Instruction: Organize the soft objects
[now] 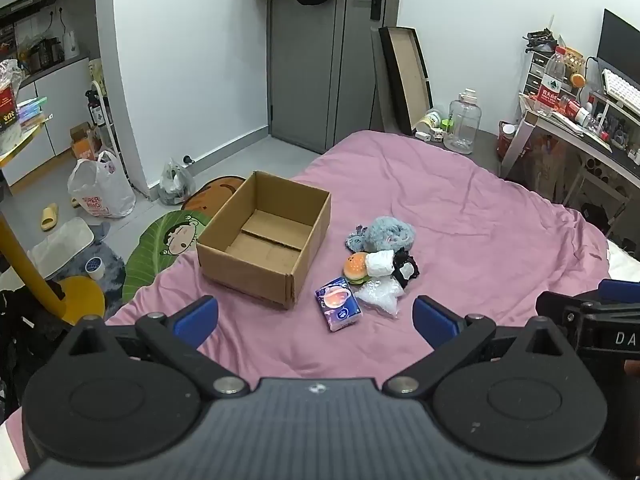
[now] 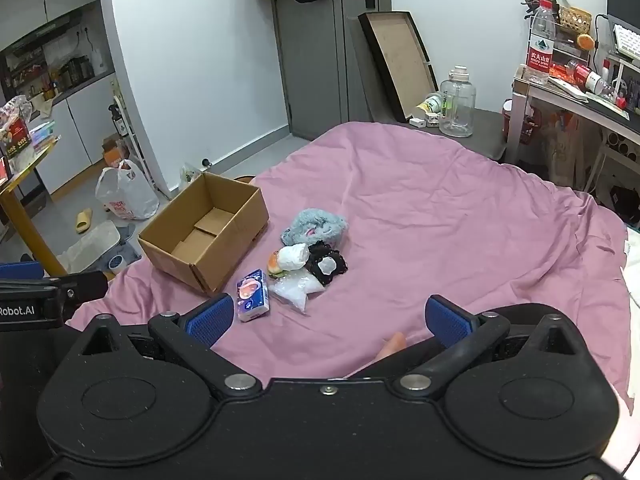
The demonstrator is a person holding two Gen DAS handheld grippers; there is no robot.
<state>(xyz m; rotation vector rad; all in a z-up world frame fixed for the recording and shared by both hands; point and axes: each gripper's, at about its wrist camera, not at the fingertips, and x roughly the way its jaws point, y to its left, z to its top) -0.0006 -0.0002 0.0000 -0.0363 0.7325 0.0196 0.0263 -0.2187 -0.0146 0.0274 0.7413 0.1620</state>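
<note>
An open, empty cardboard box stands on the pink bedsheet. Right of it lies a pile: a grey-blue plush, a burger toy, a white roll, a black frilly item, a clear plastic bag and a tissue pack. My left gripper is open and empty, short of the pile. My right gripper is open and empty, nearer than the pile.
The bed's left edge drops to a floor with a cartoon mat, plastic bags and a yellow table leg. A cluttered desk stands at right, a water jug beyond the bed.
</note>
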